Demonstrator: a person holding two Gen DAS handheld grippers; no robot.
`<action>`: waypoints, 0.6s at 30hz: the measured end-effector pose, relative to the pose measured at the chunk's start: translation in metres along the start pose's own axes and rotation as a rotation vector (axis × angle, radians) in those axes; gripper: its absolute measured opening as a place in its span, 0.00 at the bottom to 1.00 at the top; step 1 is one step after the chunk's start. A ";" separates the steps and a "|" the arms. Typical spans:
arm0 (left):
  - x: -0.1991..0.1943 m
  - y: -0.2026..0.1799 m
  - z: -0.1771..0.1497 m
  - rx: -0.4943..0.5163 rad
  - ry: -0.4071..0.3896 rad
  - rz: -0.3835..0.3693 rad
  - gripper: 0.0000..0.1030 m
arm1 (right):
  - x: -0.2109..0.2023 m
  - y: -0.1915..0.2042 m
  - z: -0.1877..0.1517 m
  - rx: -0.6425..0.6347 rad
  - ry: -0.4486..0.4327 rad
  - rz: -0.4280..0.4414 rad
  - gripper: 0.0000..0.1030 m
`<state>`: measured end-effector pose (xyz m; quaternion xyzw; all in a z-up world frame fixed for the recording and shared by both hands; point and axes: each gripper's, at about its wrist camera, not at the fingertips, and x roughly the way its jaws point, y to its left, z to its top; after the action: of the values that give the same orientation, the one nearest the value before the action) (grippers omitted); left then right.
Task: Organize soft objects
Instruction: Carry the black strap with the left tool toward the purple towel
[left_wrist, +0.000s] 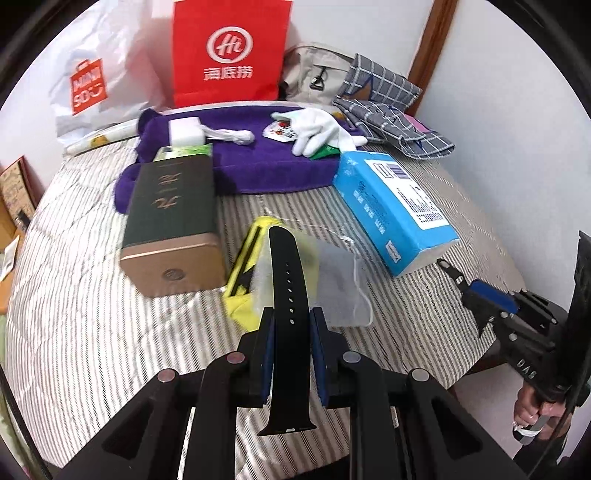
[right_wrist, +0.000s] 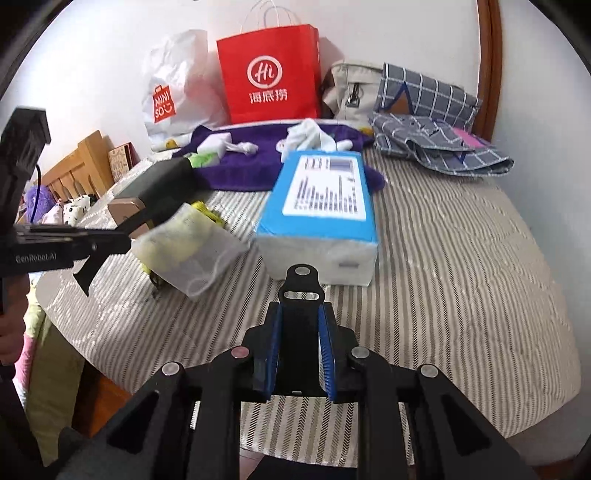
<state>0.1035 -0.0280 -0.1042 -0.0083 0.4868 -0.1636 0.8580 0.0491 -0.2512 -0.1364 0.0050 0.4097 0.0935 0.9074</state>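
Your left gripper (left_wrist: 291, 325) has its fingers closed narrow on a long black watch strap with holes (left_wrist: 289, 295), which stands up between the blue pads and reaches forward over the striped bed cover (left_wrist: 92, 266). Your right gripper (right_wrist: 301, 317) has its fingers pinched on the other black strap piece with a slot and a metal stud (right_wrist: 302, 288), its rounded end poking out past the fingertips.

Both hover above the bed, near its front edge. In the left view the right gripper shows at the far right, well apart from the left one.

Just ahead of the left gripper lies a translucent drawstring pouch (left_wrist: 340, 284) partly over a yellow and black packet (left_wrist: 247, 258). Left of that packet sits a dark green box with a gold end (left_wrist: 173, 221). To the right, a blue tissue pack (left_wrist: 395, 210) lies at a slant; in the right view it lies straight ahead of the strap piece.

Farther back, a purple towel (left_wrist: 258, 173) carries a white sponge block (left_wrist: 186, 131), a knotted white cord (left_wrist: 229, 136) and a white glove (left_wrist: 321, 131). Grey checked cloth (left_wrist: 391, 107) is heaped at the back right, beside a beige bag (left_wrist: 314, 74). A red paper bag (left_wrist: 229, 51) and a white plastic Miniso bag (left_wrist: 92, 81) stand against the wall.
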 end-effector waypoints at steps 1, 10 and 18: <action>-0.003 0.004 -0.002 -0.010 -0.004 0.002 0.17 | -0.003 0.000 0.002 0.001 -0.004 0.004 0.20; -0.015 0.041 -0.026 -0.098 -0.001 0.041 0.17 | -0.021 0.004 0.019 0.003 -0.049 0.008 0.20; -0.018 0.071 -0.038 -0.179 0.006 0.053 0.17 | -0.023 0.003 0.031 0.018 -0.052 0.009 0.20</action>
<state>0.0828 0.0502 -0.1214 -0.0716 0.5020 -0.0966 0.8565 0.0571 -0.2505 -0.0981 0.0173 0.3868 0.0938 0.9172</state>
